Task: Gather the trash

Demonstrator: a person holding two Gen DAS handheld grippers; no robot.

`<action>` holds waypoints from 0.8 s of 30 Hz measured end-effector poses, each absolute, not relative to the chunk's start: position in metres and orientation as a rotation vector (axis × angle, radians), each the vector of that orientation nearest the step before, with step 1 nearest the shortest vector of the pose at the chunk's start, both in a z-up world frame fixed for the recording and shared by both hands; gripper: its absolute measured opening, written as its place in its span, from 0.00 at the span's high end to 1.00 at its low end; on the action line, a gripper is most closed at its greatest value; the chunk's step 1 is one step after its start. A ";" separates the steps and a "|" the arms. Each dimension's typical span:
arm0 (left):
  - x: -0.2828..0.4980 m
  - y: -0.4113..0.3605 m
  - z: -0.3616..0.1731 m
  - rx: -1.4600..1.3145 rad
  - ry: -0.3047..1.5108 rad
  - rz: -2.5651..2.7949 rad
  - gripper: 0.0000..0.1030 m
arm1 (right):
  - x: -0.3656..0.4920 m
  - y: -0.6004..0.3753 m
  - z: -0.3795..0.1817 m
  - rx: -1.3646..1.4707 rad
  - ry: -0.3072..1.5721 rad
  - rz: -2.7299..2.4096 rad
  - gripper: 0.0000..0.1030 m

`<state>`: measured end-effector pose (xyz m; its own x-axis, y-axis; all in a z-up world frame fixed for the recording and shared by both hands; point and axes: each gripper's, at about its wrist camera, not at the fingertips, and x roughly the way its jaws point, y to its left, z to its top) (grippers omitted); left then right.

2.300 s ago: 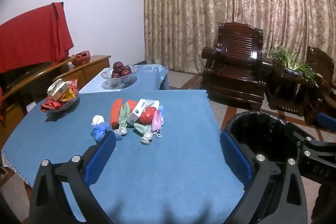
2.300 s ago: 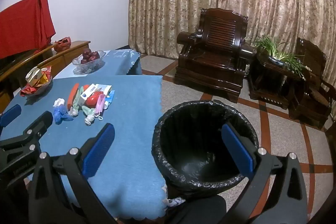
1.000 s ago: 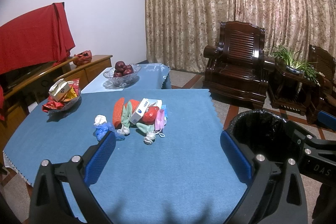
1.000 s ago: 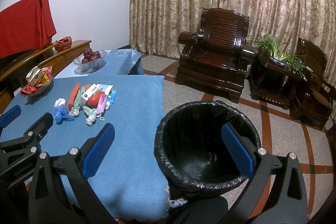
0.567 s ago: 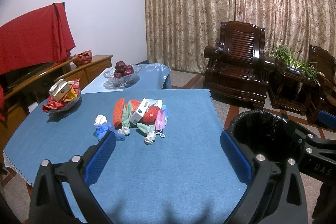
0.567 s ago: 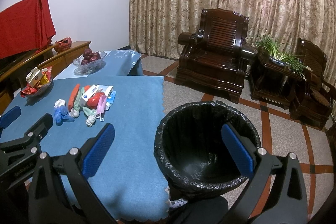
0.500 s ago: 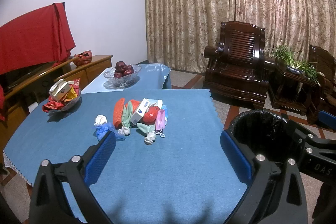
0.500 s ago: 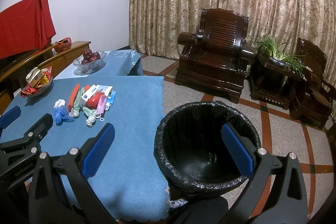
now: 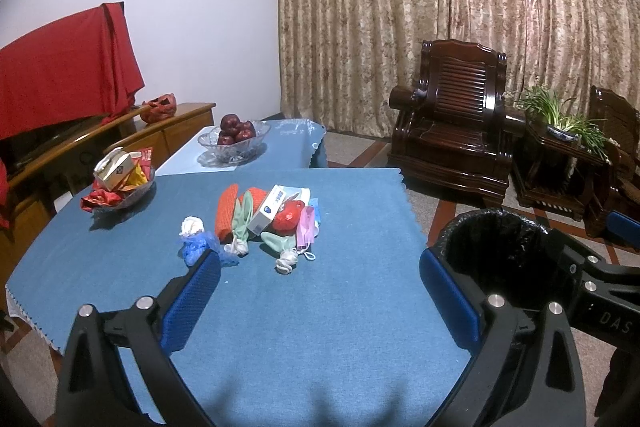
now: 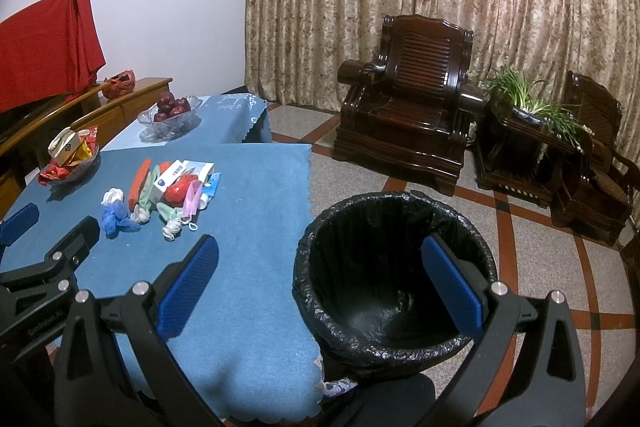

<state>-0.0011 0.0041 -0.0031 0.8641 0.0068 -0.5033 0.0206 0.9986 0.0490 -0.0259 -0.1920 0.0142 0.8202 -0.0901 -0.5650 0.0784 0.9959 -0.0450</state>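
Trash pile (image 9: 264, 223) sits mid-table, left of the bin (image 10: 394, 267). Left gripper (image 9: 320, 291) and right gripper (image 10: 320, 279) both gape, empty. Risk: tangled mask loops dragging neighbours.

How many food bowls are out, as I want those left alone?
2: a glass bowl of apples on the far table, and a snack dish at the near table's left side. None looks hidden.

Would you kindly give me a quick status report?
Left claw open, empty. Right claw open, empty, above bin. Trash pile untouched on table. Path clear.
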 end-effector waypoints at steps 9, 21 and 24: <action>-0.001 0.004 -0.003 0.053 0.528 -0.007 0.06 | -0.024 -0.192 0.012 -0.019 0.603 -0.089 0.05; -0.006 0.023 -0.019 0.046 0.541 -0.005 0.06 | -0.017 -0.185 0.015 -0.022 0.611 -0.085 0.05; -0.005 0.028 -0.025 0.041 0.551 -0.004 0.06 | -0.014 -0.184 0.004 -0.025 0.615 -0.081 0.05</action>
